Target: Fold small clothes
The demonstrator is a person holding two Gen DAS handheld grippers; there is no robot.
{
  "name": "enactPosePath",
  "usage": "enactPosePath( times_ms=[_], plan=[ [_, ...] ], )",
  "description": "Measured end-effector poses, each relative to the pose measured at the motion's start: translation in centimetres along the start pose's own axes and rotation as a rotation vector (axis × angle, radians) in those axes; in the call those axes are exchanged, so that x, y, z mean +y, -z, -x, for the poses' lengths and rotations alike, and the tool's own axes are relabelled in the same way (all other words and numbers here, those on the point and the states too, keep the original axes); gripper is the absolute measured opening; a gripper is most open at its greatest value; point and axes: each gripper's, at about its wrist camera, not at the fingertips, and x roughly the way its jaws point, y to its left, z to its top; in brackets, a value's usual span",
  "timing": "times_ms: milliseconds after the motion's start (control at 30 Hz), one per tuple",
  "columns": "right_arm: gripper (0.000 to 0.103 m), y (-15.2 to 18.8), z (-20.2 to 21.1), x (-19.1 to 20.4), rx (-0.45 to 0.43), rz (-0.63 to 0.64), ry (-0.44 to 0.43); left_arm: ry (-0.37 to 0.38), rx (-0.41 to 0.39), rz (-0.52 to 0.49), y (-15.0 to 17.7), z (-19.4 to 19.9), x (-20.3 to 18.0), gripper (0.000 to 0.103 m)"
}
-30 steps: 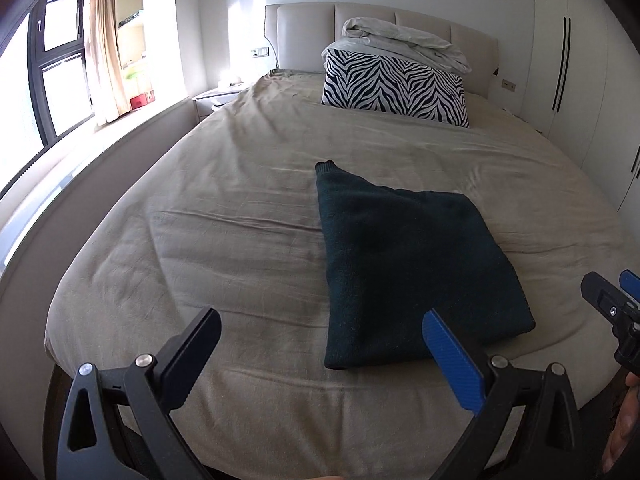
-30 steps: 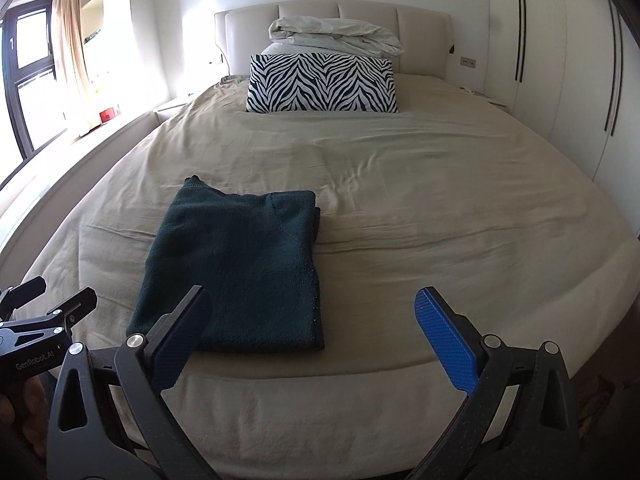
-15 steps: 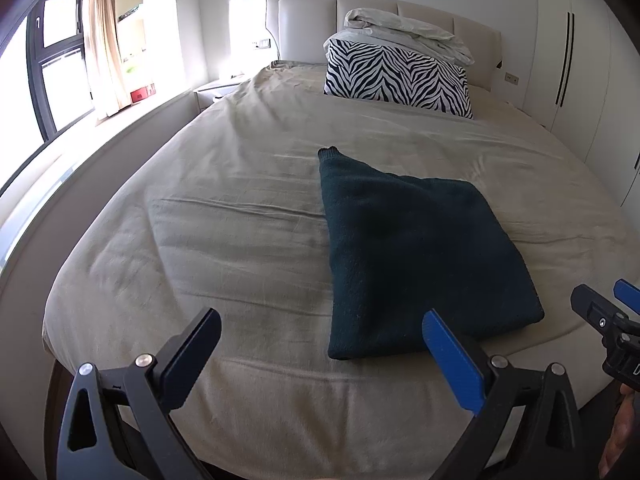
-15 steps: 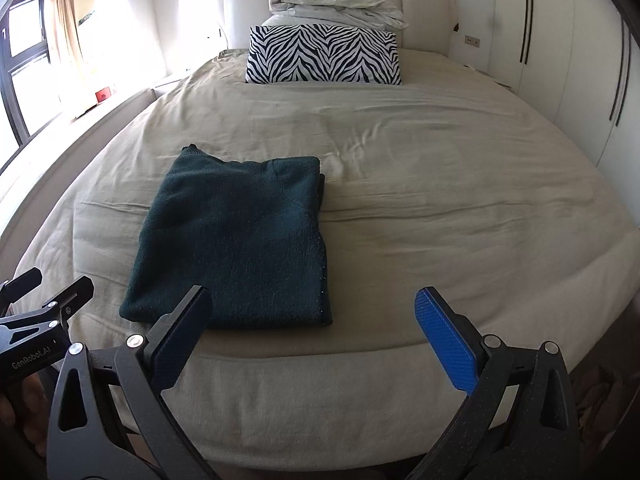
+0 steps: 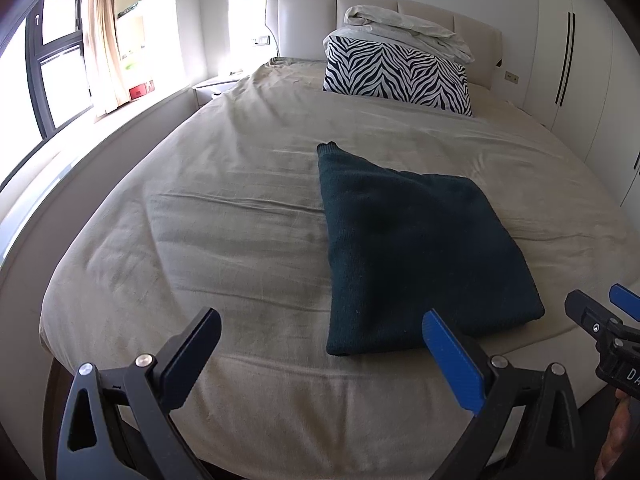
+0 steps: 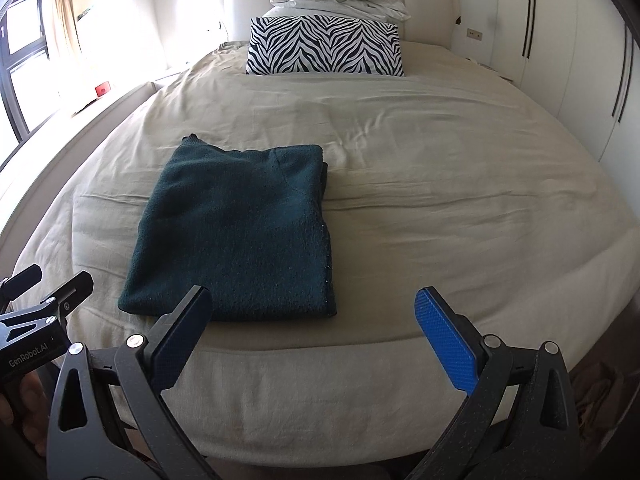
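Note:
A dark green knit garment (image 5: 416, 248) lies folded into a flat rectangle on the beige bed (image 5: 240, 216) near its foot; it also shows in the right wrist view (image 6: 240, 232). My left gripper (image 5: 320, 332) is open and empty, held over the foot edge, to the left of the garment's near corner. My right gripper (image 6: 312, 312) is open and empty, held over the foot edge in front of the garment's near right corner. Neither gripper touches the garment.
A zebra-print pillow (image 5: 396, 76) and a bundled white duvet (image 5: 404, 32) sit at the headboard. A window ledge (image 5: 100, 132) runs along the left; white wardrobes (image 5: 584, 80) stand on the right. The bed's foot edge (image 6: 320, 400) lies just below the grippers.
Both grippers have risen and tilted a little, so the bed and garment sit lower in view. The garment has not moved. Both stay open.

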Motion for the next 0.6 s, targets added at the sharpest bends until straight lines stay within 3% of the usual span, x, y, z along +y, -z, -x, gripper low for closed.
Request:
enactPosePath(
  times_ms=[600],
  plan=[
    [0.103, 0.45, -0.59, -0.07, 0.023, -0.010, 0.001, 0.001, 0.003, 0.003, 0.22, -0.17, -0.02, 0.103]
  ],
)
